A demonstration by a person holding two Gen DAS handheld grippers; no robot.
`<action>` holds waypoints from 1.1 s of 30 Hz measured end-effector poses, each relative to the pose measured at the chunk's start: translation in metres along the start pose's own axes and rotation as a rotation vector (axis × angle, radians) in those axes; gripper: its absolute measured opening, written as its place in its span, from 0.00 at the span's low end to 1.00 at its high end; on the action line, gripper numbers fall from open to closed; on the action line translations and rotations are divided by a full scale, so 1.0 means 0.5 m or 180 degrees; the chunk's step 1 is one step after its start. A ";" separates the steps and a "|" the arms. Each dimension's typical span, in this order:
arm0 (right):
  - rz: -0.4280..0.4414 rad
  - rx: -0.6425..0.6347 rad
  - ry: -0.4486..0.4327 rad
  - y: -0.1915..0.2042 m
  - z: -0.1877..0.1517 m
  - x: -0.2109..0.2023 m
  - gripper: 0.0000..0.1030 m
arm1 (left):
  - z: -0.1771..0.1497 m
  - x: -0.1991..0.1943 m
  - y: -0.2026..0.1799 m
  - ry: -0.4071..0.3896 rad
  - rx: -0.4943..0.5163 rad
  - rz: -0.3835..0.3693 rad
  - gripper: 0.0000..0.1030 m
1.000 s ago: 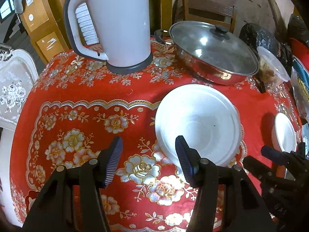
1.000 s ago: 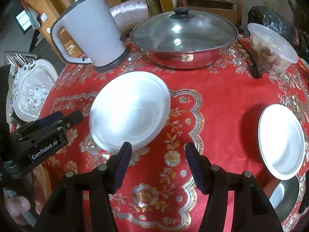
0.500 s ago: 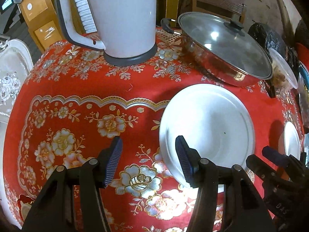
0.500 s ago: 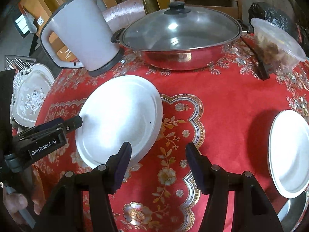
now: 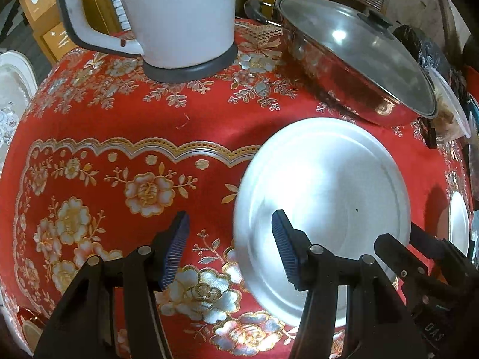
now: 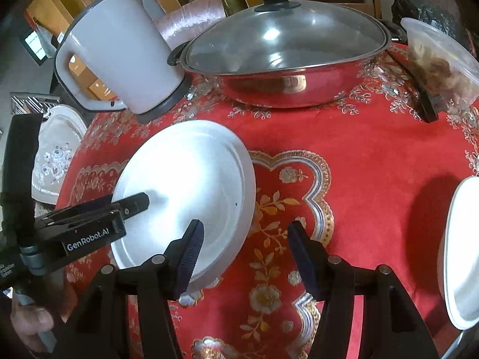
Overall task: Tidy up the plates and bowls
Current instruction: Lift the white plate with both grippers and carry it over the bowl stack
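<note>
A large white plate [image 5: 323, 197] [image 6: 185, 173] lies flat on the red flowered tablecloth [image 5: 119, 125]. My left gripper [image 5: 229, 233] [image 6: 128, 202] is open and straddles the plate's left rim, with its right finger above the plate and its left finger above the cloth. My right gripper [image 6: 245, 236] [image 5: 401, 239] is open at the plate's right edge, holding nothing. Its left finger overlaps the rim in the right wrist view. A smaller white plate [image 6: 461, 254] [image 5: 458, 224] sits at the far right, partly cut off.
A white kettle [image 5: 179, 15] [image 6: 119, 53] and a steel pan with a glass lid [image 5: 353, 48] [image 6: 284, 45] stand behind the plate. A plastic food tub [image 6: 440, 56] sits at back right. A steel bowl's rim [image 6: 461, 347] shows at bottom right. A white chair [image 6: 54, 149] stands left.
Both grippers have moved forward and closed in on the large plate from either side. Both stay open; the plate has not visibly shifted.
</note>
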State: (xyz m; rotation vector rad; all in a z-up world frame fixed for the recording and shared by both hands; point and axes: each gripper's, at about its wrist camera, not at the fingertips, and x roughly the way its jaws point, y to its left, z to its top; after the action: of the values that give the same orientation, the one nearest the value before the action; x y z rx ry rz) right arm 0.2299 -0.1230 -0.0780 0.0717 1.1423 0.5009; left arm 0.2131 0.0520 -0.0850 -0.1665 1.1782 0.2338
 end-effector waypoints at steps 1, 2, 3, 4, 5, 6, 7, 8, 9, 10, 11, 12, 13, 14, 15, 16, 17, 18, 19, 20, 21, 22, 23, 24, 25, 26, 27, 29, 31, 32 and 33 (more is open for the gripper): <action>0.0013 0.0005 0.0002 -0.001 0.001 0.004 0.58 | 0.002 0.004 -0.002 0.0013 0.0000 0.0003 0.54; 0.0036 0.0002 0.0020 -0.001 0.001 0.011 0.58 | 0.003 0.006 -0.003 0.0017 -0.0005 0.0001 0.54; 0.0046 0.0003 0.0024 -0.001 0.002 0.015 0.58 | 0.004 0.008 -0.004 0.0023 -0.0013 -0.0004 0.54; 0.0051 0.0005 0.0028 -0.001 0.002 0.019 0.53 | 0.006 0.012 -0.005 0.0036 -0.0021 -0.0006 0.54; 0.0055 0.0008 0.0030 -0.001 0.002 0.022 0.44 | 0.007 0.015 -0.006 0.0050 -0.0029 -0.0006 0.54; 0.0066 0.0012 0.0036 -0.002 0.002 0.025 0.40 | 0.007 0.018 -0.007 0.0063 -0.0032 -0.0009 0.54; 0.0086 0.0023 0.0036 -0.003 0.002 0.028 0.38 | 0.007 0.021 -0.009 0.0078 -0.0030 -0.0009 0.54; 0.0095 0.0024 0.0044 -0.003 0.001 0.029 0.38 | 0.008 0.023 -0.010 0.0084 -0.0025 -0.0005 0.54; 0.0092 0.0020 0.0044 -0.002 0.001 0.031 0.38 | 0.008 0.025 -0.011 0.0087 -0.0017 -0.0001 0.54; 0.0085 0.0014 0.0041 -0.002 0.001 0.031 0.38 | 0.010 0.028 -0.014 0.0088 -0.0012 0.0003 0.54; 0.0084 0.0007 0.0034 -0.001 0.002 0.032 0.37 | 0.010 0.029 -0.015 0.0089 -0.0005 0.0006 0.54; 0.0089 0.0004 0.0029 0.000 0.003 0.032 0.36 | 0.010 0.030 -0.017 0.0090 0.0001 0.0011 0.54; 0.0099 0.0000 0.0033 0.000 0.003 0.032 0.32 | 0.010 0.032 -0.019 0.0091 0.0008 0.0010 0.54; 0.0119 -0.0002 0.0041 0.000 0.003 0.033 0.26 | 0.012 0.035 -0.021 0.0095 0.0015 0.0008 0.54; 0.0129 -0.0002 0.0051 0.000 0.003 0.033 0.23 | 0.013 0.038 -0.023 0.0099 0.0024 0.0009 0.54; 0.0145 0.0000 0.0069 0.000 0.002 0.035 0.17 | 0.012 0.039 -0.026 0.0100 0.0036 0.0013 0.54; 0.0172 0.0017 0.0087 -0.001 0.002 0.036 0.15 | 0.011 0.040 -0.029 0.0092 0.0053 0.0013 0.54; 0.0189 0.0034 0.0097 -0.002 0.002 0.038 0.14 | 0.008 0.037 -0.030 0.0080 0.0067 0.0017 0.54; 0.0202 0.0048 0.0102 -0.004 0.001 0.037 0.14 | 0.006 0.034 -0.031 0.0068 0.0078 0.0022 0.54; 0.0228 0.0073 0.0109 -0.006 0.000 0.036 0.13 | 0.005 0.032 -0.031 0.0057 0.0079 0.0023 0.54; 0.0242 0.0089 0.0107 -0.008 -0.002 0.033 0.13 | 0.004 0.031 -0.032 0.0043 0.0075 0.0020 0.54; 0.0251 0.0098 0.0109 -0.009 -0.003 0.030 0.13 | 0.003 0.028 -0.032 0.0018 0.0068 -0.0007 0.54; 0.0265 0.0111 0.0123 -0.011 -0.004 0.027 0.13 | 0.001 0.025 -0.032 0.0004 0.0064 -0.0027 0.54; 0.0277 0.0127 0.0122 -0.013 -0.005 0.023 0.13 | -0.001 0.023 -0.033 -0.0001 0.0065 -0.0039 0.54; 0.0288 0.0143 0.0122 -0.015 -0.006 0.019 0.12 | -0.003 0.022 -0.034 0.0005 0.0072 -0.0048 0.54; 0.0297 0.0160 0.0126 -0.017 -0.007 0.015 0.12 | -0.007 0.020 -0.035 0.0020 0.0081 -0.0057 0.54; 0.0302 0.0178 0.0124 -0.019 -0.008 0.010 0.12 | -0.011 0.016 -0.033 0.0030 0.0087 -0.0061 0.54; 0.0307 0.0202 0.0109 -0.022 -0.009 0.000 0.10 | -0.017 0.009 -0.034 0.0040 0.0113 -0.0045 0.53; 0.0335 0.0229 0.0095 -0.025 -0.011 -0.013 0.10 | -0.025 0.000 -0.036 0.0032 0.0154 -0.0018 0.51; 0.0344 0.0225 0.0079 -0.024 -0.012 -0.022 0.10 | -0.029 -0.005 -0.036 0.0030 0.0166 -0.0018 0.50; 0.0332 0.0211 0.0072 -0.023 -0.014 -0.029 0.10 | -0.033 -0.010 -0.037 0.0034 0.0176 -0.0029 0.50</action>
State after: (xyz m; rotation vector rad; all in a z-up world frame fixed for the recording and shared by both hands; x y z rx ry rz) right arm 0.2233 -0.1406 -0.0722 0.1843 1.1815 0.5575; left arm 0.2014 0.0298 -0.0865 -0.1249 1.1929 0.1922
